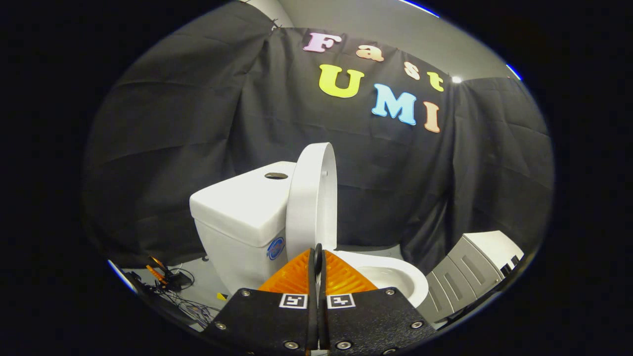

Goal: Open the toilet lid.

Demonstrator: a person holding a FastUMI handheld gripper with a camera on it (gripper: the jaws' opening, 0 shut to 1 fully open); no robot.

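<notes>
A white toilet stands just ahead of my fingers, seen from its side. Its lid [311,198] is raised upright and leans back toward the tank [242,207], which has a round flush hole on top. The open bowl [395,279] lies to the right of the lid, with its rim partly hidden behind my orange fingers [341,277]. My gripper [318,253] is shut, the two fingertips pressed together with nothing between them. The tips sit just below the lid's lower edge; I cannot tell whether they touch it.
A grey and white cabinet-like unit [474,272] stands to the right of the bowl. Loose cables and an orange-handled tool [165,277] lie on the grey floor left of the tank. Black cloth walls close in behind the toilet.
</notes>
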